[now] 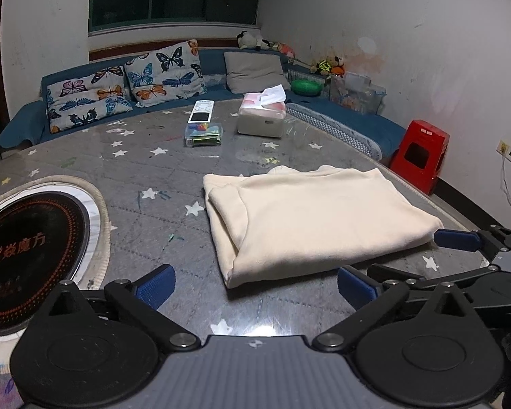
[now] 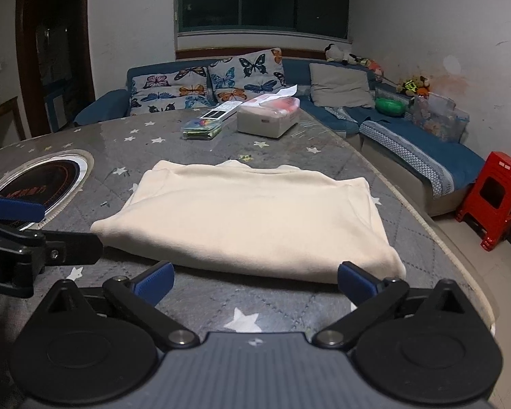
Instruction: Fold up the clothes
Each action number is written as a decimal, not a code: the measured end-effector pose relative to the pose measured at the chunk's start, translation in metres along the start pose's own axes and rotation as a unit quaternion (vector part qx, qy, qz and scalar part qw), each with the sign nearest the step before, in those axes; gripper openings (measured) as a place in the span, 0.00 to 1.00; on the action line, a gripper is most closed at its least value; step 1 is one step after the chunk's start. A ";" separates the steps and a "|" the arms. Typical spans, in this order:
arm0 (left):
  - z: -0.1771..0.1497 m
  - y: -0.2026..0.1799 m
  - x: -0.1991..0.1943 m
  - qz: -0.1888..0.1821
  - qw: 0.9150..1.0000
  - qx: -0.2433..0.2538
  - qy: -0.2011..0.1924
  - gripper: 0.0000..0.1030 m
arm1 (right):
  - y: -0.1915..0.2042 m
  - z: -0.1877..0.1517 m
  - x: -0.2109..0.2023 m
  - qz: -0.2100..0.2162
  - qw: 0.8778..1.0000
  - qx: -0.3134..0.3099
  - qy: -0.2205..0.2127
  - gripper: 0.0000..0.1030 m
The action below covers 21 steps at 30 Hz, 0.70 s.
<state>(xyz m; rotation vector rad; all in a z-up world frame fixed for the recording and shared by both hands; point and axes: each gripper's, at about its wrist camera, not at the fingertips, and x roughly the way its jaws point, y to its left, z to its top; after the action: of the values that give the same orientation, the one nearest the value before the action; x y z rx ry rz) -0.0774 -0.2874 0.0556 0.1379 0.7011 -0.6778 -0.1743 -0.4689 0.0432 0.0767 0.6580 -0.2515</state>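
We held the left gripper (image 1: 255, 281) and the right gripper (image 2: 255, 281) wide apart and empty, low over the near edge of the star-patterned table (image 2: 255, 310). Just beyond them lay the cream garment (image 2: 255, 214), already folded into a neat rectangle. We judged the folding nearly finished, perhaps one tidy-up left.
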 end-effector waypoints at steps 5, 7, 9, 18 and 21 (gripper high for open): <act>-0.006 0.001 -0.005 0.001 1.000 -0.004 0.000 1.00 | 0.004 -0.003 -0.006 -0.001 1.000 0.005 -0.006 1.00; -0.007 0.001 -0.008 0.003 1.000 -0.004 -0.001 1.00 | 0.005 -0.003 -0.009 -0.001 1.000 0.008 -0.010 1.00; -0.010 0.002 -0.010 0.006 1.000 -0.004 -0.003 1.00 | 0.006 -0.003 -0.011 0.001 1.000 0.011 -0.011 1.00; -0.015 0.006 -0.019 0.014 1.000 -0.010 -0.011 1.00 | 0.012 -0.005 -0.016 0.002 1.000 0.010 -0.014 1.00; -0.016 0.007 -0.023 0.015 1.000 -0.012 -0.015 1.00 | 0.013 -0.007 -0.018 0.000 1.000 0.007 -0.014 1.00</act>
<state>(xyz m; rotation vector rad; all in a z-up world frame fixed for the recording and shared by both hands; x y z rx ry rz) -0.0952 -0.2644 0.0576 0.1167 0.6772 -0.6406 -0.1887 -0.4513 0.0489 0.0871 0.6283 -0.2573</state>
